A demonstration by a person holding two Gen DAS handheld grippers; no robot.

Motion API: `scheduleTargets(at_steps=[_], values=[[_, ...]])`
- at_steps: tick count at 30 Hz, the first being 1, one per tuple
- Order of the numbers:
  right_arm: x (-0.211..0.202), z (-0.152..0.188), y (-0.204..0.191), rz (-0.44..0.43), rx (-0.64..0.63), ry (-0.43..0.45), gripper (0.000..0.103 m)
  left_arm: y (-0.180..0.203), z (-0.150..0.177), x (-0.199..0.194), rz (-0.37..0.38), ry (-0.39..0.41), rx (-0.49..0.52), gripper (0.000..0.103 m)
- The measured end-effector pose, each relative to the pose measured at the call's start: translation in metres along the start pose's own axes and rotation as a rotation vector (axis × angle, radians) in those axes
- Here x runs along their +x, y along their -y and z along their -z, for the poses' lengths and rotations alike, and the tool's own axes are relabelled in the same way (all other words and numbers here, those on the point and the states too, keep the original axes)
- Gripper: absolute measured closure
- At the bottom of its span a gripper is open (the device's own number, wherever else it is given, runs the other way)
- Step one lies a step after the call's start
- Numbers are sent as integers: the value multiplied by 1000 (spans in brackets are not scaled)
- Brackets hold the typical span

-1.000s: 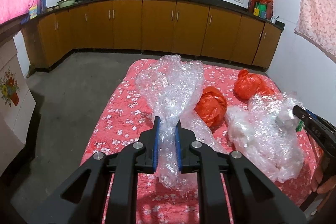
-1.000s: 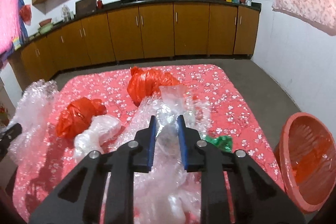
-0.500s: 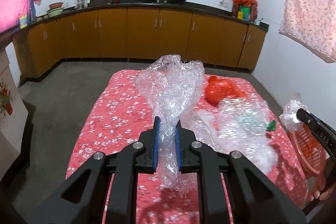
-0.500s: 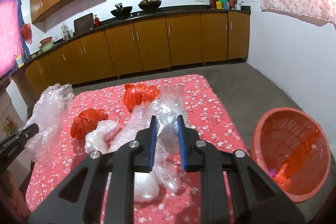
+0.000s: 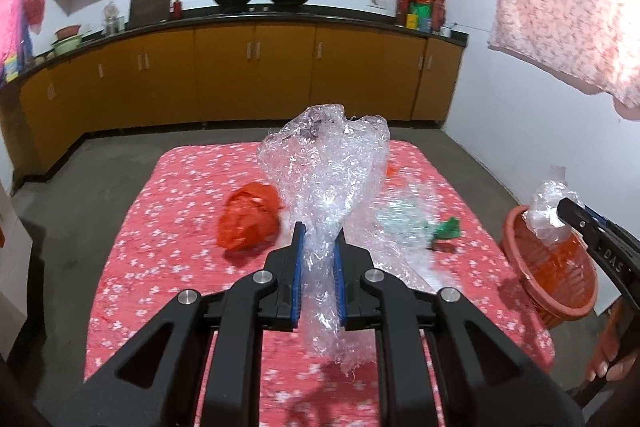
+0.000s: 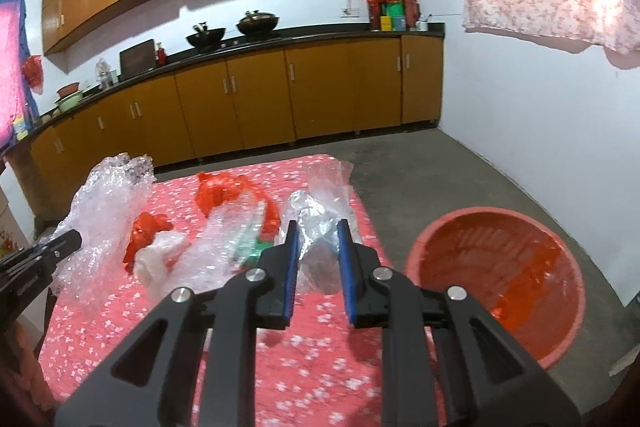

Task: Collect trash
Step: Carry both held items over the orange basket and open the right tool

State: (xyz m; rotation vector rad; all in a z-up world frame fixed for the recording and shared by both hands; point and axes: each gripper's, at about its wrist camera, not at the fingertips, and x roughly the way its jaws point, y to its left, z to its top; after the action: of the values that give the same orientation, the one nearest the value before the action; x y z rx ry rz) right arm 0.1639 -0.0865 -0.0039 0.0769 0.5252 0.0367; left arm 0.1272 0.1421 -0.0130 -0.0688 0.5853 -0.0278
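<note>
Left wrist view, item list:

1. Left gripper [image 5: 318,247]: jaws pinched tight on bubble wrap [image 5: 326,167], a tall crumpled sheet held clear above the table [image 5: 160,235], loose end hanging below the pads.
2. Right gripper [image 6: 318,247]: jaws pinched on a clear bag [image 6: 320,223], crumpled, w/ a flat end sticking up past the tips. In the left view it sits at far right, just over the near rim of the basket [image 5: 548,275].
3. Basket, orange plastic, on the floor just right of the table. Contents: hard to tell; right view shows orange inside, maybe a liner or bag, nothing else legible.
4. Table, red floral cloth. Left on it: red bag [image 5: 248,219] left of centre, a 2nd red bag [image 6: 218,193] further back, a blurred pile of clear plastic w/ a green scrap [image 5: 448,229] to the right, a white wad [image 6: 158,259] near the pile.

Step, est.: carry phase, both loads lifted, headed right to the basket. Task maybe a third done; most trash not yet collected.

Next move needs: right load brought over the basket mouth, then let go; left wrap follows. The wrap is bulky and light, so may catch on the rim or spring back out; release low inside.
</note>
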Motion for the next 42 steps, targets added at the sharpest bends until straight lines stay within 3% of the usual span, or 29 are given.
scheduleTargets(at_steps=[29,42], values=[[-20,26,141,230,117,-23,83,159,11,25,246,-55,197,90],[-14,34,194,279,173,-42,83,223,20,49,356,-103,249,90]])
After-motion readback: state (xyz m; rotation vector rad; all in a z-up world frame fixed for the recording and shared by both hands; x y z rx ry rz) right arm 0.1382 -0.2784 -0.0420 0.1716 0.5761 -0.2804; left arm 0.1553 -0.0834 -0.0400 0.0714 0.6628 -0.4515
